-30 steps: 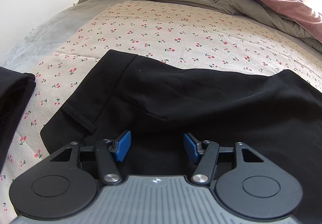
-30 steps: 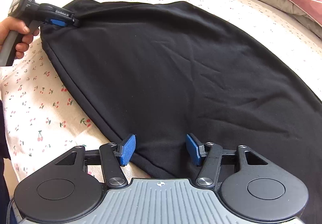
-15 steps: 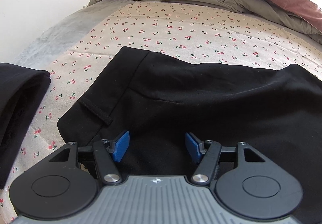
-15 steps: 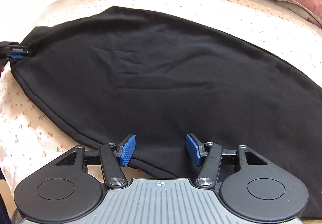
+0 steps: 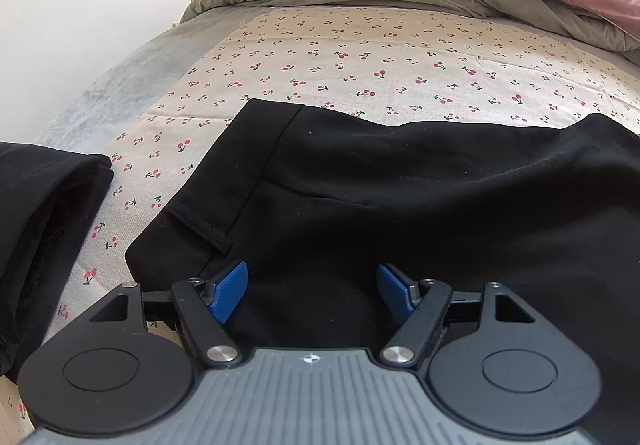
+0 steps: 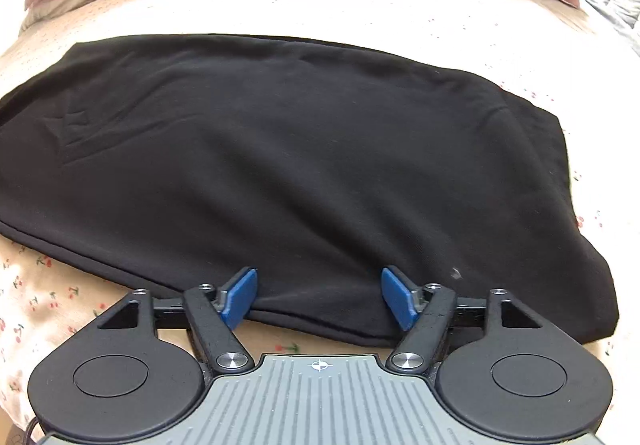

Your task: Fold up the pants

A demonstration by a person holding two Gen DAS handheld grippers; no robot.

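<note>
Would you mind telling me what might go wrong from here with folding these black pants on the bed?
1. The right claw is opening over the pants near their edge; closing there may catch only the top layer.
2. The left claw, also opening, sits near the belt loop, which could snag.
3. The other dark garment lies close and could get dragged.

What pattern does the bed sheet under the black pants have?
Small red cherries on a cream ground; the bed sheet shows it best in the left wrist view.
</note>
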